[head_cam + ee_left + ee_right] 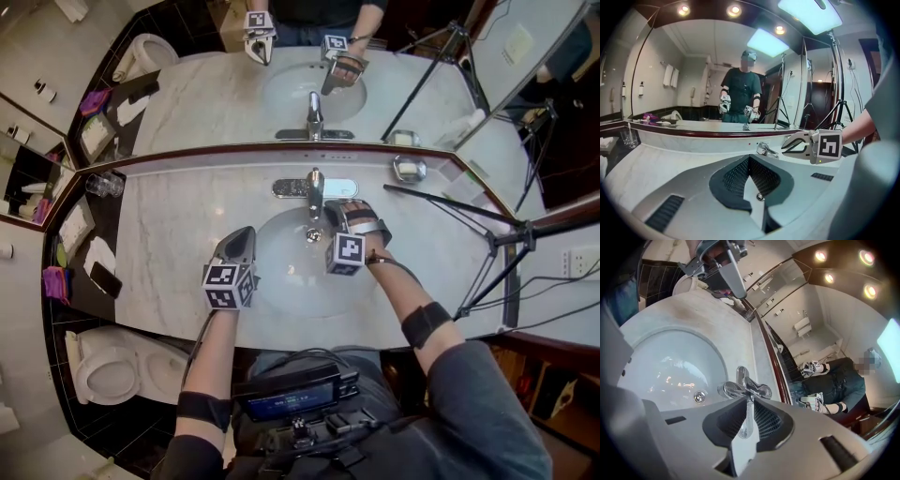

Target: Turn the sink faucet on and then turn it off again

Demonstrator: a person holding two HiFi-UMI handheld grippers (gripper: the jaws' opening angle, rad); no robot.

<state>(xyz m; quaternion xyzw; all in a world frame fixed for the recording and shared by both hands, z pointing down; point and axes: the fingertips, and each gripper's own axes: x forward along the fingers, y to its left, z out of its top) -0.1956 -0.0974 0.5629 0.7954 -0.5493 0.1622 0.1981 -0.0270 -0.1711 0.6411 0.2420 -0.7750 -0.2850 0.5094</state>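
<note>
The chrome faucet [315,193] stands at the back rim of the white basin [272,272]. My right gripper [338,215] reaches it from the right. In the right gripper view the faucet's lever [746,420] runs between the pads, and the right gripper [749,404] is shut on it. I see no water stream; the drain [699,397] shows below the spout. My left gripper [242,236] hovers over the basin's left side, shut and empty, as the left gripper view [751,164] shows. That view also has the faucet [767,150] and the right gripper [794,144].
A wall mirror rises behind the marble counter [178,234]. A soap dish [409,169] sits back right and glasses [103,185] back left. A tripod [492,246] stands at the right. A toilet [108,370] is below left, beside a dark shelf with a phone [105,279].
</note>
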